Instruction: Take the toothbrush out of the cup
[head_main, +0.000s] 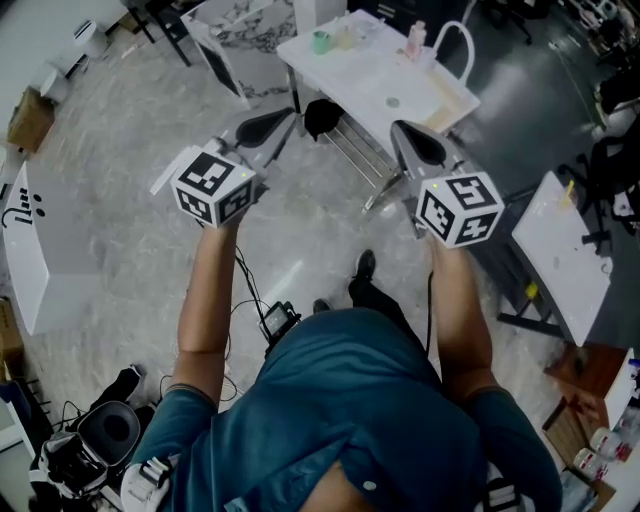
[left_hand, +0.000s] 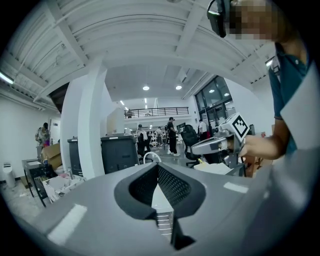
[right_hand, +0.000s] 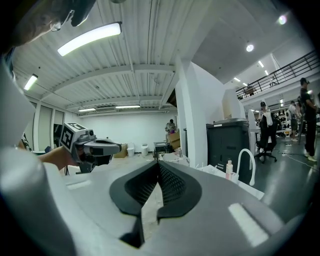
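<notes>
I hold both grippers up in the air, well short of a white table (head_main: 400, 90). A small green cup (head_main: 320, 41) stands at the table's far left corner; I cannot make out a toothbrush in it. My left gripper (head_main: 283, 118) is shut with nothing between its jaws, and its meshed pads (left_hand: 167, 182) meet. The right gripper (head_main: 400, 130) is also shut and empty, its pads (right_hand: 167, 182) closed together. Each gripper shows in the other's view: the right gripper (left_hand: 220, 144) and the left gripper (right_hand: 95, 148).
On the table stand a pink bottle (head_main: 416, 38) and a white arched tap (head_main: 456, 38), also seen as bottle (right_hand: 229, 167) and tap (right_hand: 247, 162). A second white table (head_main: 560, 250) is at the right, cables and gear (head_main: 100, 430) lie on the floor at the lower left.
</notes>
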